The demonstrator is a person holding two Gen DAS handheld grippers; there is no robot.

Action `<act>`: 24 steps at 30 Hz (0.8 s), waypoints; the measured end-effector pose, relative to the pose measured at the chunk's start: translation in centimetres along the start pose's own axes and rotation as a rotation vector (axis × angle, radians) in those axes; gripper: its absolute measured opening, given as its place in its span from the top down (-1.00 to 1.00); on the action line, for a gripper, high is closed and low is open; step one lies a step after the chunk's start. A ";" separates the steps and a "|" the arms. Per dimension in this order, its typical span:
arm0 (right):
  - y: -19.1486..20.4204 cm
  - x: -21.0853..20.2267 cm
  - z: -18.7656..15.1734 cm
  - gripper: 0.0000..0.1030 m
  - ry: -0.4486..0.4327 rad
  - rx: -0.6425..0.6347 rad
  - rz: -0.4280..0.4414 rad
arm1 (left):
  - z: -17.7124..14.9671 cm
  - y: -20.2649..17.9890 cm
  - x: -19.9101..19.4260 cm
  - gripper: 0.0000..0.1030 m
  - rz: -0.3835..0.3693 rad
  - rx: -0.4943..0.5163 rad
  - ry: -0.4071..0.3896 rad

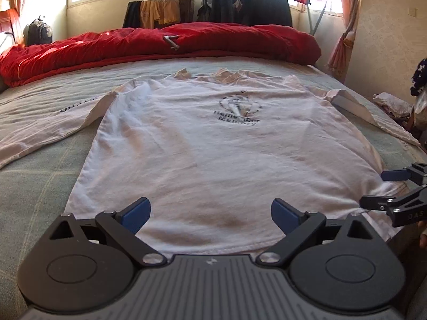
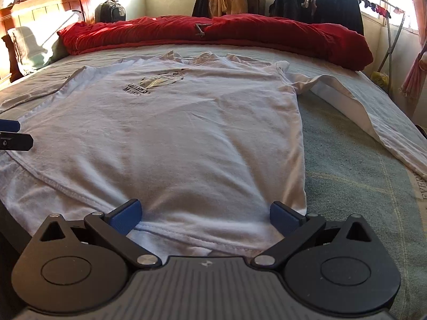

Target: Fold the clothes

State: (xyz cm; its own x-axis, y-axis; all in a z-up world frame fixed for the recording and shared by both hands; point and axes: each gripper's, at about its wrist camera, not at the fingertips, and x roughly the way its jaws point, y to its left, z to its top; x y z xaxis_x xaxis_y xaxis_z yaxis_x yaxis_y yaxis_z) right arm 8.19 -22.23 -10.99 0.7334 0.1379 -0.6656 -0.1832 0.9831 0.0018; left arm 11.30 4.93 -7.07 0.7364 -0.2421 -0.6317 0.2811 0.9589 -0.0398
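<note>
A white long-sleeved shirt (image 1: 202, 144) with a dark chest print lies flat, front up, on the bed, collar far, hem near; it also shows in the right wrist view (image 2: 186, 138). Both sleeves are spread out to the sides (image 1: 45, 125) (image 2: 368, 112). My left gripper (image 1: 210, 214) is open over the hem, left of middle, holding nothing. My right gripper (image 2: 205, 217) is open over the hem near the shirt's right bottom corner, holding nothing. It also shows at the right edge of the left wrist view (image 1: 379, 189).
The bed has a grey-green checked sheet (image 2: 347, 170). A red duvet (image 1: 160, 45) is bunched along the far side with a small metal object on it. A clothes rack (image 1: 253, 5) with dark garments stands by the windows. A wooden headboard (image 2: 40, 8) and pillow are far left.
</note>
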 end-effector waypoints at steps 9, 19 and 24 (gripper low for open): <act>0.0 -2.6 -1.0 -1.00 0.032 -0.138 0.036 | -2.6 -2.5 0.6 -0.89 -0.027 0.124 0.061; 2.1 -2.8 1.2 -1.00 -0.001 -0.204 0.099 | -1.0 -1.8 -1.4 -0.89 0.041 0.145 0.028; 3.3 -1.2 0.6 -1.00 0.003 -0.190 0.147 | -1.9 -2.3 0.4 -0.89 0.035 0.121 0.096</act>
State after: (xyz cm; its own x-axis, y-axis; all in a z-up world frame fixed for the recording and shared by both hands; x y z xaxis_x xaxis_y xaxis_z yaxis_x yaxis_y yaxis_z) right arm 7.11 -19.11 -9.70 0.6879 0.2776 -0.6706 -0.4081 0.9120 -0.0411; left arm 9.76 2.87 -8.71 0.6863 -0.1882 -0.7026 0.3327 0.9402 0.0731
